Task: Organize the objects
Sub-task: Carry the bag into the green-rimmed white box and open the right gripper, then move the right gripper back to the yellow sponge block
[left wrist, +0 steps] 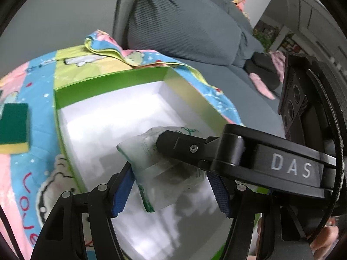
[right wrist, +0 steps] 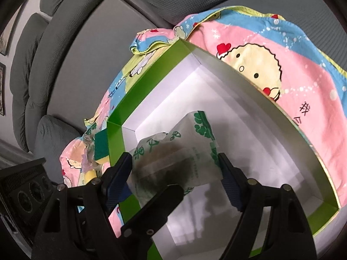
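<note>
A clear plastic packet with green print (left wrist: 156, 169) (right wrist: 173, 160) hangs over the white inside of an open green box (left wrist: 71, 91) (right wrist: 121, 108). Both grippers hold it. My left gripper (left wrist: 171, 186) has its blue pads on the packet's two sides. My right gripper (right wrist: 175, 175) has its pads against the packet too, and one of its black fingers (left wrist: 184, 147) crosses in front of the packet in the left wrist view. A left finger (right wrist: 156, 205) shows in the right wrist view.
The box sits on a pink, blue and yellow cartoon cloth (left wrist: 19, 173) (right wrist: 271, 65) spread over a grey sofa (left wrist: 195, 32). A green and yellow sponge (left wrist: 15, 127) (right wrist: 100, 149) lies on the cloth beside the box. Crumpled clear wrap (right wrist: 89, 149) lies near it.
</note>
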A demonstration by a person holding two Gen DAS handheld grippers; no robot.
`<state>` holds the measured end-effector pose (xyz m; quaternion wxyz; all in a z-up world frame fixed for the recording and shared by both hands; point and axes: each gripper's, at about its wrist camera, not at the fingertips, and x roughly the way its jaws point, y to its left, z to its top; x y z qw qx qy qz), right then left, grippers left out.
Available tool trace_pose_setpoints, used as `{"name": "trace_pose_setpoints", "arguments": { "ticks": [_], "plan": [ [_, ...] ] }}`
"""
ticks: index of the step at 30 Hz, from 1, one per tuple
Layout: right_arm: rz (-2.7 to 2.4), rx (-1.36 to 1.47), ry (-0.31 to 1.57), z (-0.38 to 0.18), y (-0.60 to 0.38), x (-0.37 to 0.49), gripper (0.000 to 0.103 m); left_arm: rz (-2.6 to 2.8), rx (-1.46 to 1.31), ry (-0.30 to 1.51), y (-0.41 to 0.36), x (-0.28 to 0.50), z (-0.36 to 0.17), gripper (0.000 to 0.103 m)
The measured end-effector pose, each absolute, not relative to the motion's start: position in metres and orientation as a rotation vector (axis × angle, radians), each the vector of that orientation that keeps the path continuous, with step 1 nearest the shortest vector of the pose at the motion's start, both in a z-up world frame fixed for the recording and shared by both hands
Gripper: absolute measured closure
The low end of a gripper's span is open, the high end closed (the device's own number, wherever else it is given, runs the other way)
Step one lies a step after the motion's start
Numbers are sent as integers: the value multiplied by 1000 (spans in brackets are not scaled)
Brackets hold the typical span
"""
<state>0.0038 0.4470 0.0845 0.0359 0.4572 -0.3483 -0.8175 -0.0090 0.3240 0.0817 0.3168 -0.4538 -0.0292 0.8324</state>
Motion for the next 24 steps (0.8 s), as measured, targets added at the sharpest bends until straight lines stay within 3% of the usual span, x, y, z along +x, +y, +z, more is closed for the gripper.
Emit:
{"name": "trace_pose_setpoints", "arguments": {
  "ticks": [4,9,12,24],
  "plan": [
    [-2500,1423,-1091,76,445,-1,22,2234,-1188,-30,323,-4,80,36],
    [-2636,1469,-980,79,440,-2,22,2265,-1183,69,325,0,76,36],
    [-2597,1467,-1047,74,444,-1,22,2298,-1180,123,324,4,74,36],
    [-2457,1552,-1018,64,414,-9,19,2359,-1158,145,288,8,75,36]
  ]
}}
